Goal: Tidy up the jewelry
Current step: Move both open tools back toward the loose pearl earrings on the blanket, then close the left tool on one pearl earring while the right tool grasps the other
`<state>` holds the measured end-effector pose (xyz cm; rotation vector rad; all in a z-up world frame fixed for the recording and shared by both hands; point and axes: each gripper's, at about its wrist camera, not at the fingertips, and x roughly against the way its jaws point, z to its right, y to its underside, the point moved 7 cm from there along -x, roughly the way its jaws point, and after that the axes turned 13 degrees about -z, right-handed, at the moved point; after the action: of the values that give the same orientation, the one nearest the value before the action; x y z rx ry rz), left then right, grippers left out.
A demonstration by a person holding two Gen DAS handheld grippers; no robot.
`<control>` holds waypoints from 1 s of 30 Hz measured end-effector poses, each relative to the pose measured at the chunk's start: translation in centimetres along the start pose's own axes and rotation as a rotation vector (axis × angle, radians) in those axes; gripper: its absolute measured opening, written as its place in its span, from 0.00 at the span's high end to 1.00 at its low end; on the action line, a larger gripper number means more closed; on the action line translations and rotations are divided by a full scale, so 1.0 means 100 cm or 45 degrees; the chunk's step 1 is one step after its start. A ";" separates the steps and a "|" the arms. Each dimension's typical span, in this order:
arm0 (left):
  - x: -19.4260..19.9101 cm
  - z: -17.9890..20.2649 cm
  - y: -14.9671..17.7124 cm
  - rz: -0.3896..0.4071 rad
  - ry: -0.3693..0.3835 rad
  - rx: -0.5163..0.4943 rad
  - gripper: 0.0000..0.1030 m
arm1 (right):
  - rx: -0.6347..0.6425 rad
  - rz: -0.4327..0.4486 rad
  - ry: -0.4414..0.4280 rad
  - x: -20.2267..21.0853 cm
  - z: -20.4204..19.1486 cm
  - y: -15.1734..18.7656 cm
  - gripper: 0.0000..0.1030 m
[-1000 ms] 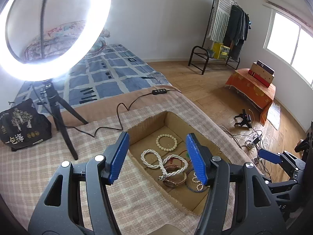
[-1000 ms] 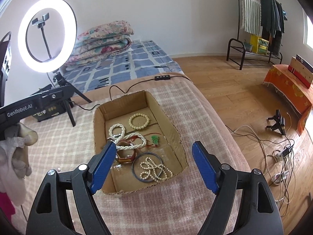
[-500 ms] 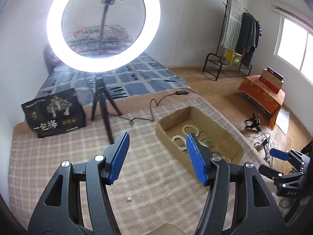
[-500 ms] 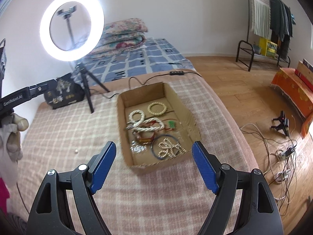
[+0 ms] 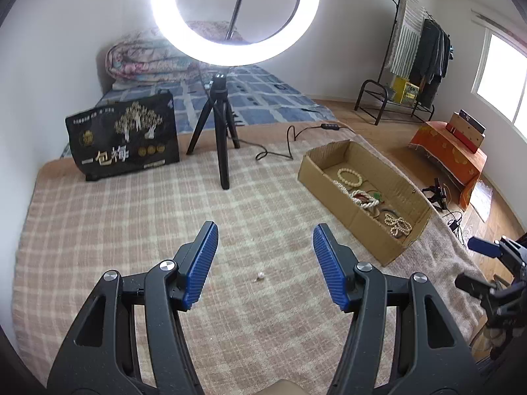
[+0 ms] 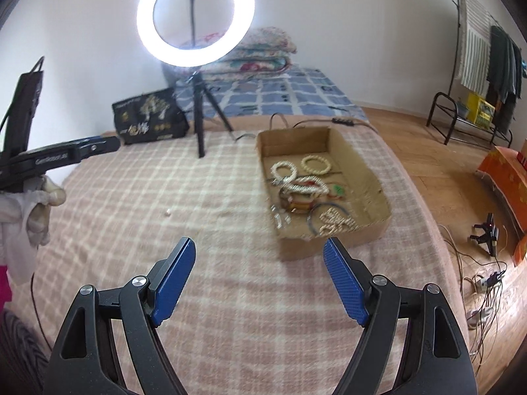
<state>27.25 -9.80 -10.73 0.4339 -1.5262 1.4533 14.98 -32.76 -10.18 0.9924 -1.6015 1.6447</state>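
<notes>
A shallow cardboard box [image 5: 332, 187] [image 6: 369, 177] lies on the checked blanket, holding several bead bracelets and necklaces [image 5: 350, 177] [image 6: 298, 184]. One small loose pearl-like piece [image 5: 261, 276] [image 6: 168, 212] rests on the blanket away from the box. My left gripper [image 5: 265, 247] hangs open above the blanket, with that small piece just below the gap between its blue pads. My right gripper [image 6: 258, 256] is open too, empty, over bare blanket with the box ahead and to its right.
A lit ring light on a black tripod [image 5: 217, 125] [image 6: 197, 121] stands behind, its cable [image 5: 280, 149] trailing to the box. A black printed bag [image 5: 123, 140] [image 6: 150, 117] leans at the back left. The bed edge drops to a wooden floor with cables [image 6: 477, 279] on the right.
Both grippers have swung left, away from above the box, so the box now sits to the right in each view. The small loose piece has come into sight under the left gripper.
</notes>
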 end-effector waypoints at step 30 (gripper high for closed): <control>-0.133 0.000 0.053 -0.278 0.002 -0.165 0.55 | 0.262 -0.141 -0.172 -0.102 -0.086 0.062 0.57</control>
<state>29.50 -13.15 -24.45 0.5039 -1.5117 1.1791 14.22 -23.90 -21.94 1.2985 -1.4539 1.7222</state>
